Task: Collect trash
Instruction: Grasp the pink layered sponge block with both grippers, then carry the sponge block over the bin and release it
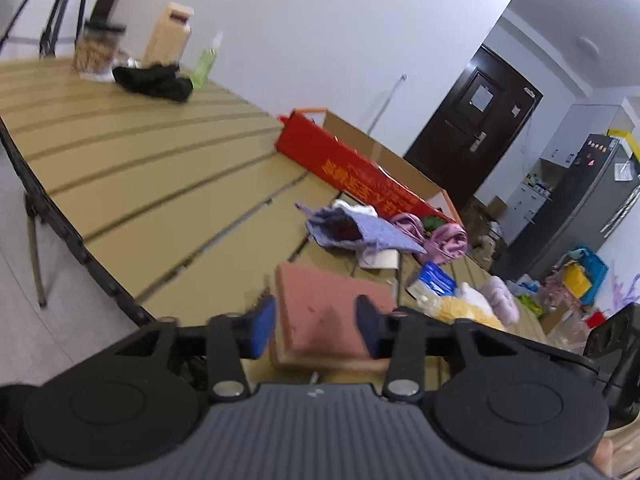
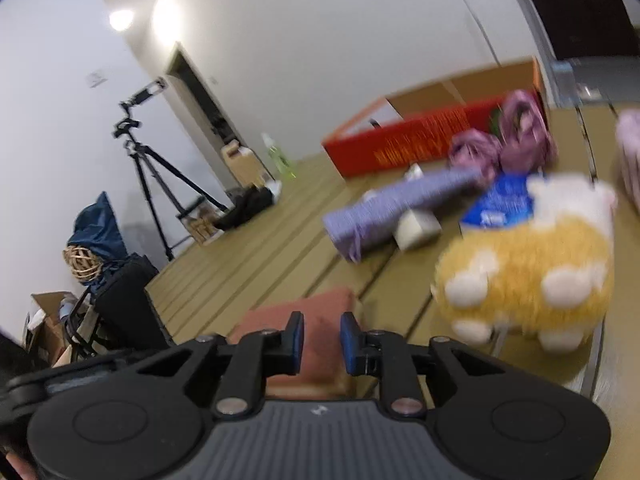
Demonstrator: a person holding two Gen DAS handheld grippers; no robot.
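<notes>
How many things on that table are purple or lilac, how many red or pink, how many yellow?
Purple or lilac: 3, the lilac cloth, the purple fabric bundle and the pale lilac plush.
Red or pink: 2, the red box and the pink sponge block.
Yellow: 1, the yellow plush toy.
Total: 6

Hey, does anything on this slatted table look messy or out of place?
Yes. A lavender knitted cloth lies crumpled across a small white box, and a yellow-and-white plush toy sits among loose clutter near the red cardboard box.
</notes>
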